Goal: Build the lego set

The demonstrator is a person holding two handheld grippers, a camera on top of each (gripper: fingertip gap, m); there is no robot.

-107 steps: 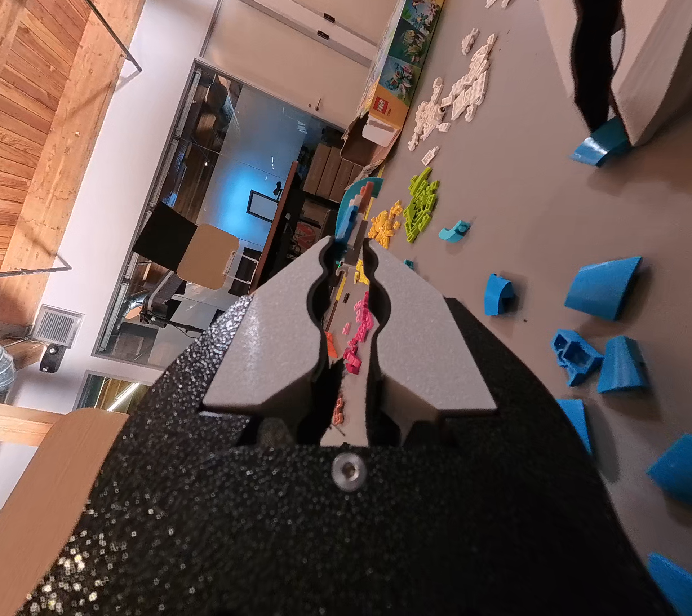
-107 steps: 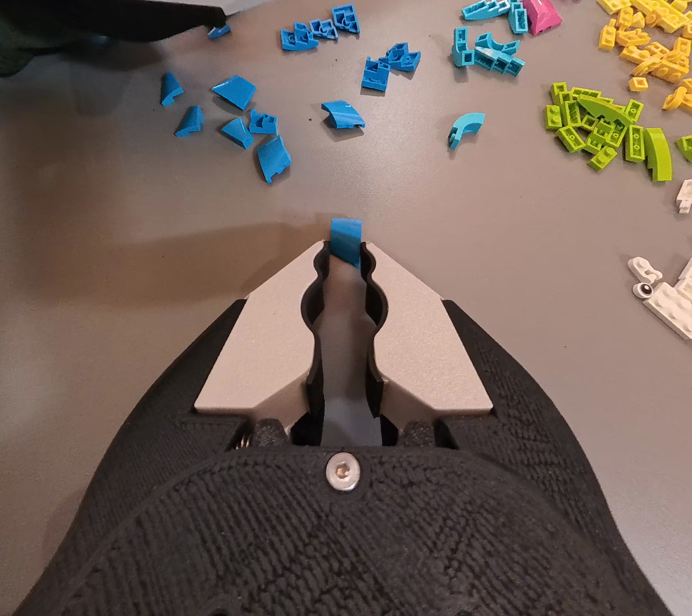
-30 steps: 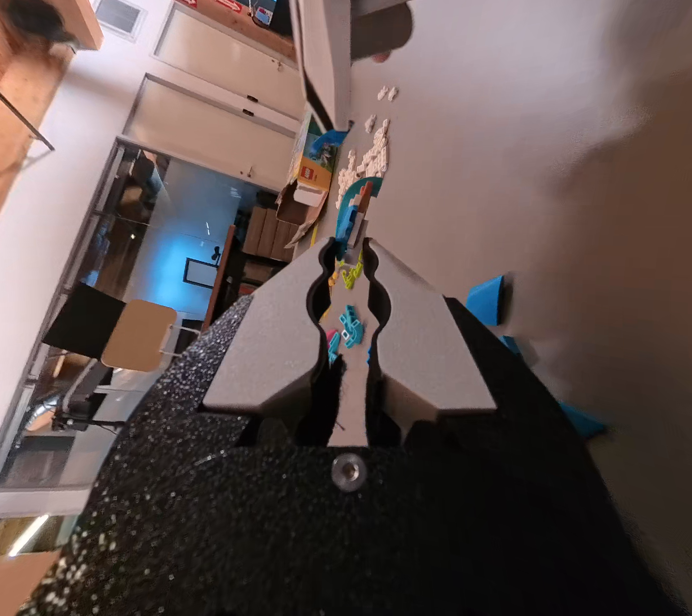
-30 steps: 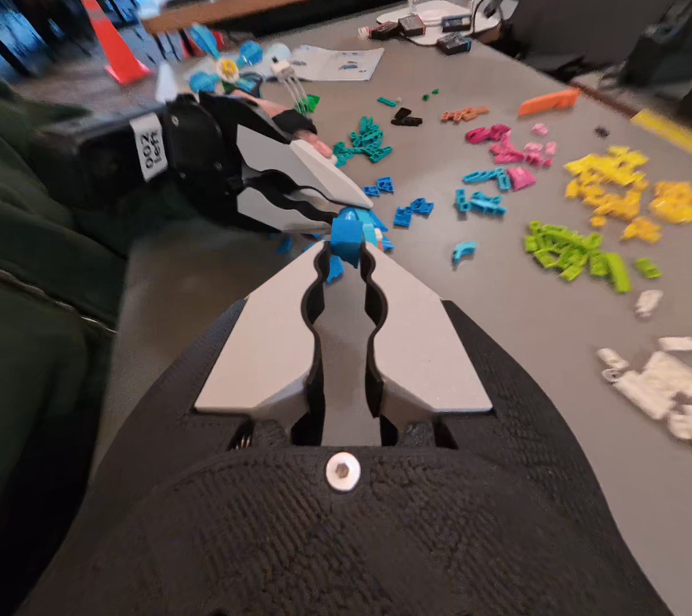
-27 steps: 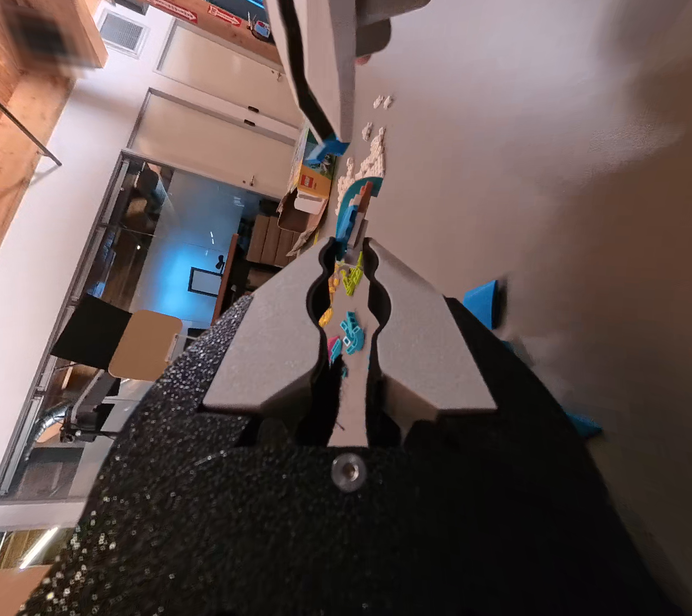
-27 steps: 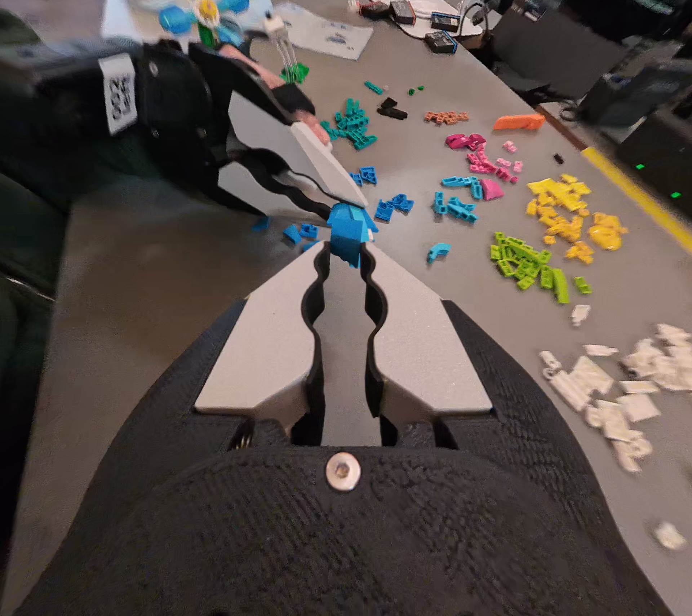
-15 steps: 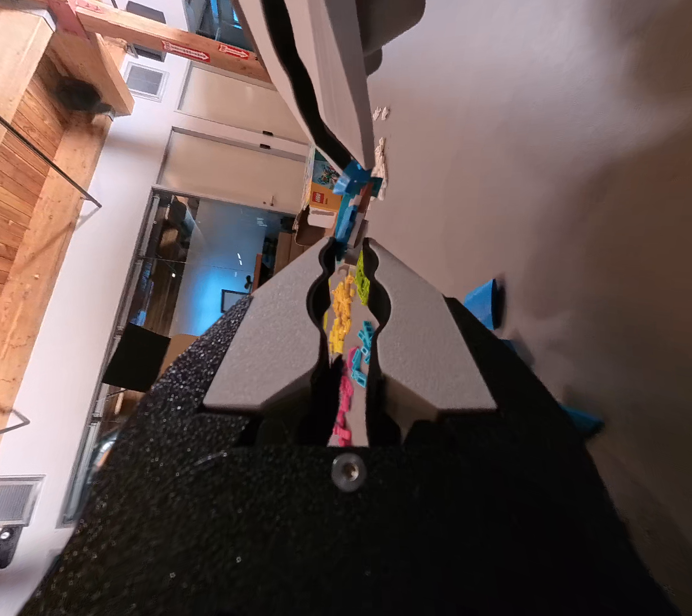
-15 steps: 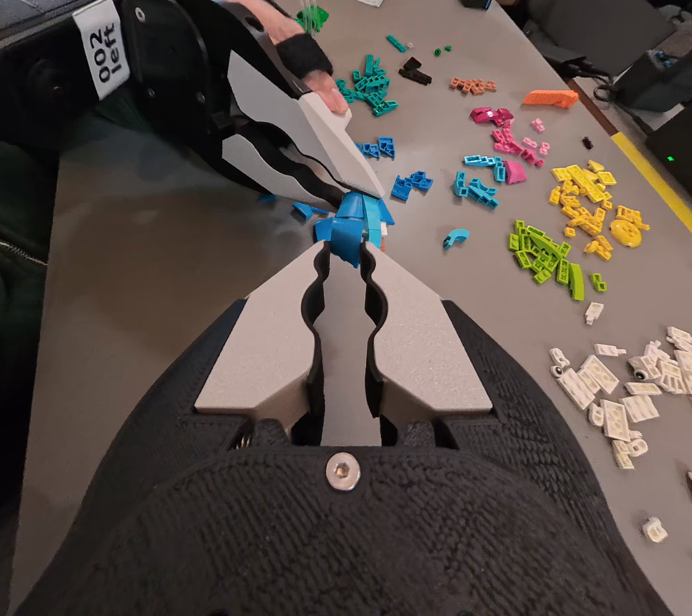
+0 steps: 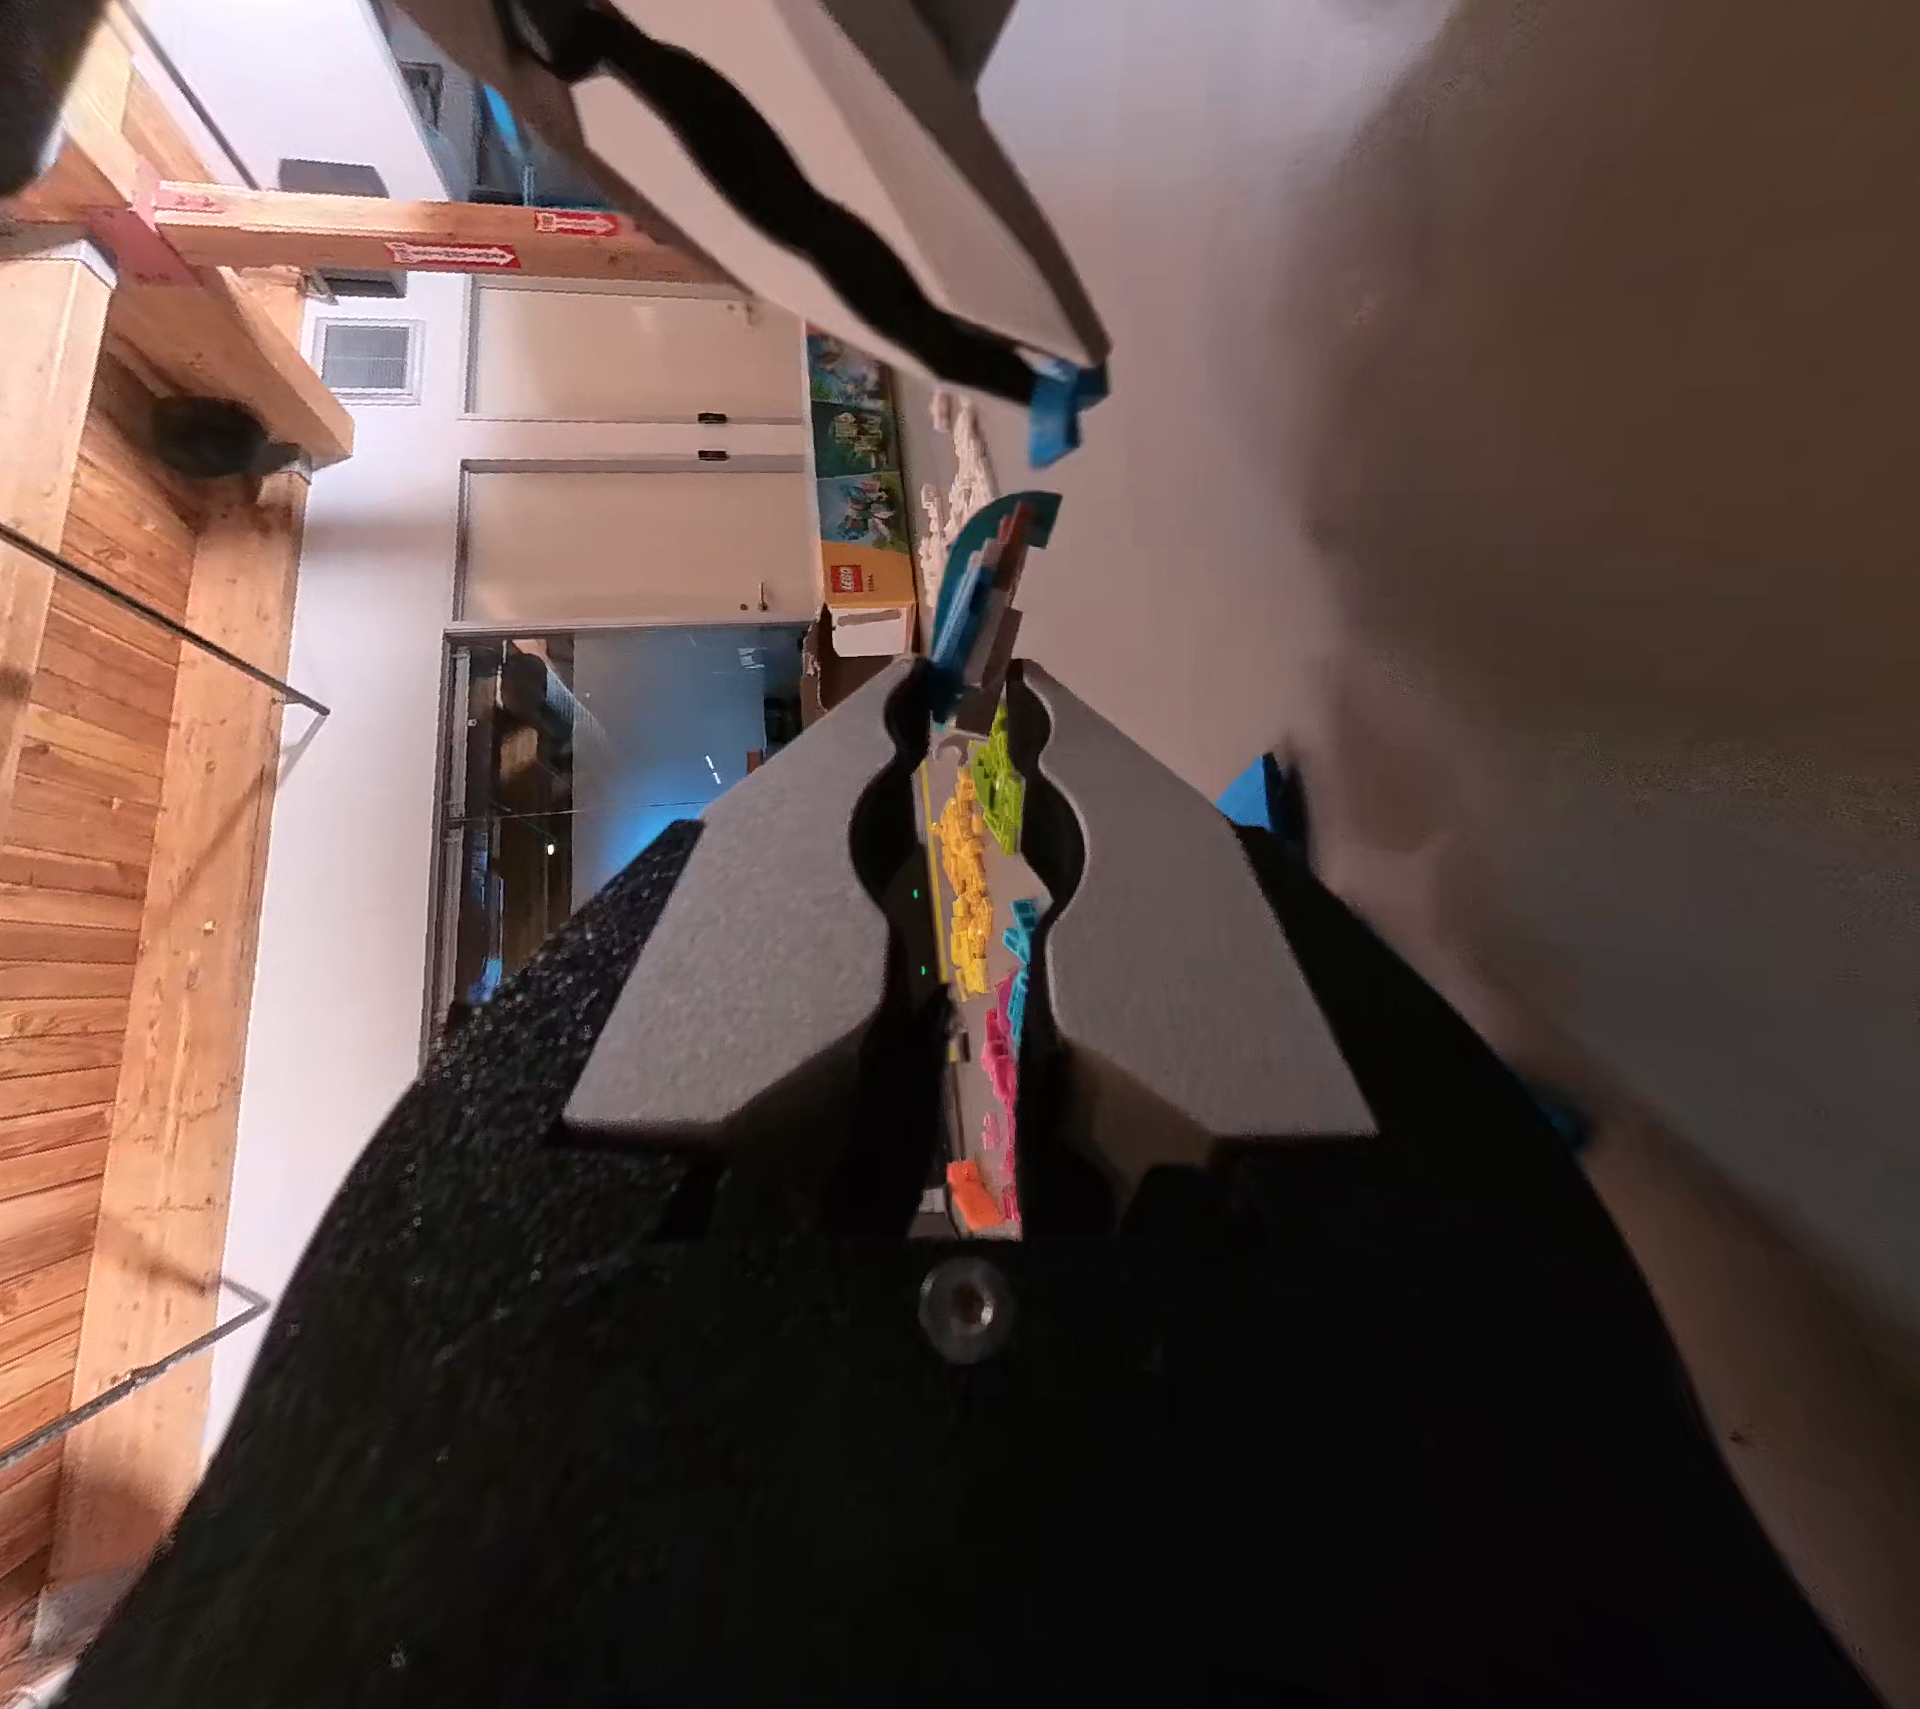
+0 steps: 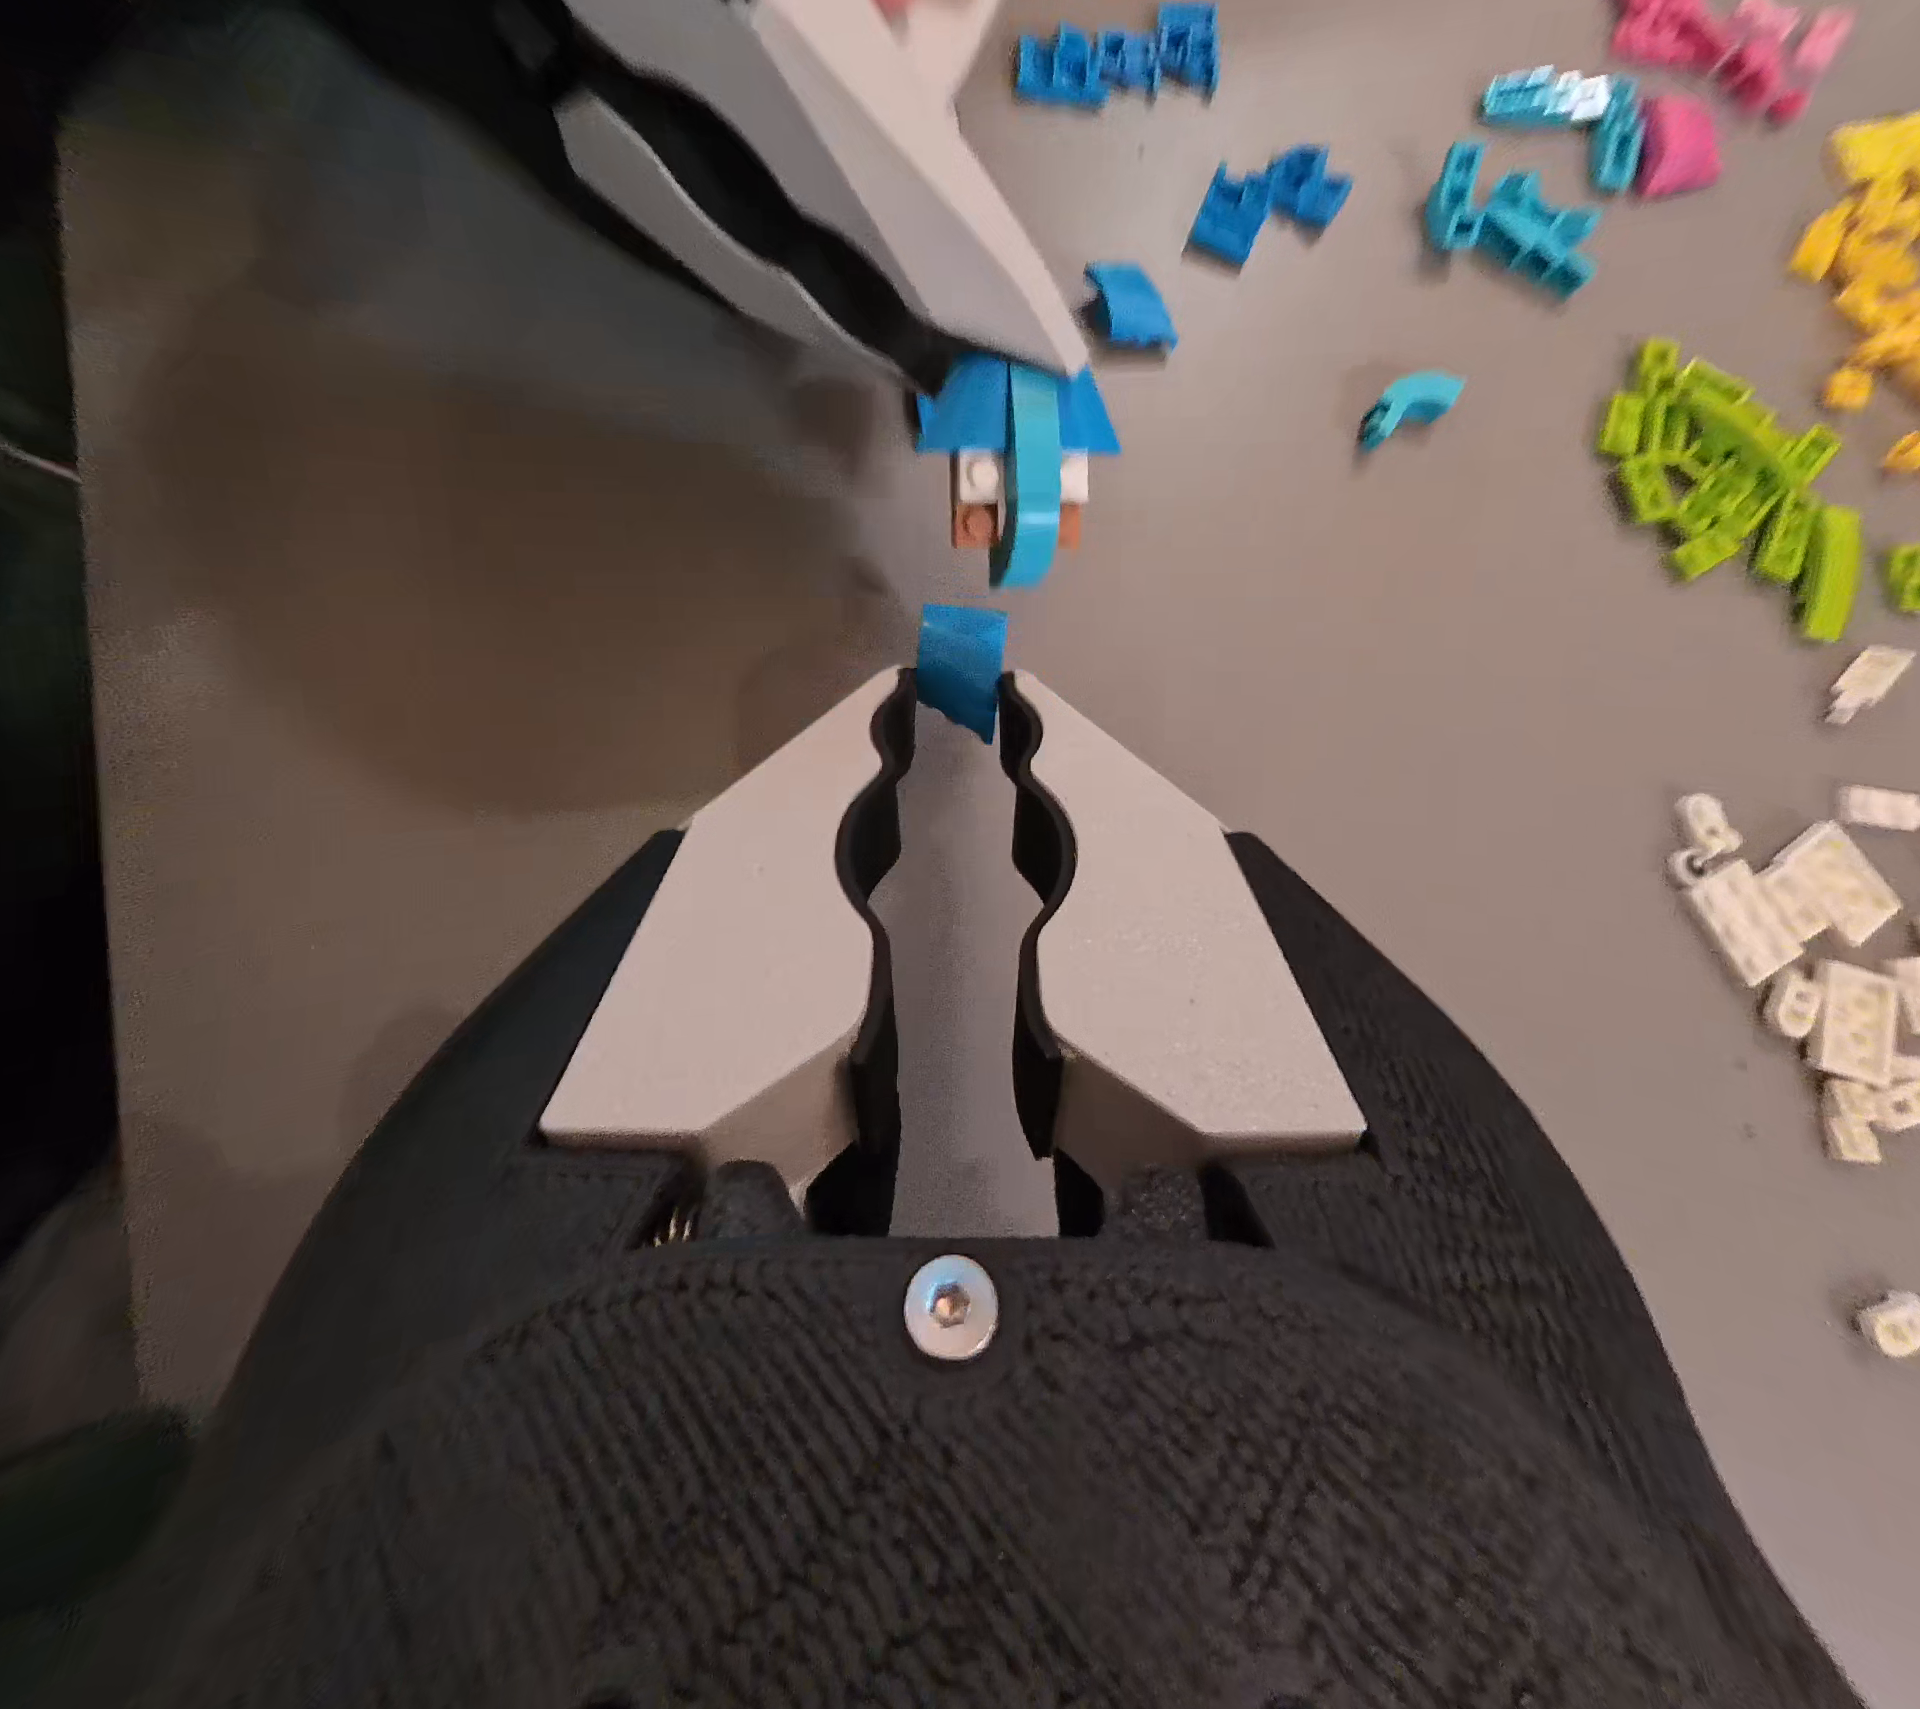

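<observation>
Gripping: right gripper pinches a blue brick at its fingertips.
Left gripper: closed on the small blue build, angled down from upper left.
Gap: brick just short of build, above grey table.
Surroundings: sorted coloured pieces at right.

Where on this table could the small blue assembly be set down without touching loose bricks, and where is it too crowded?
Bare grey table lies left of the blue assembly, bounded by the left gripper above and the right gripper below. A smaller gap runs between the lime pile and white pile. The right side is crowded.
</observation>
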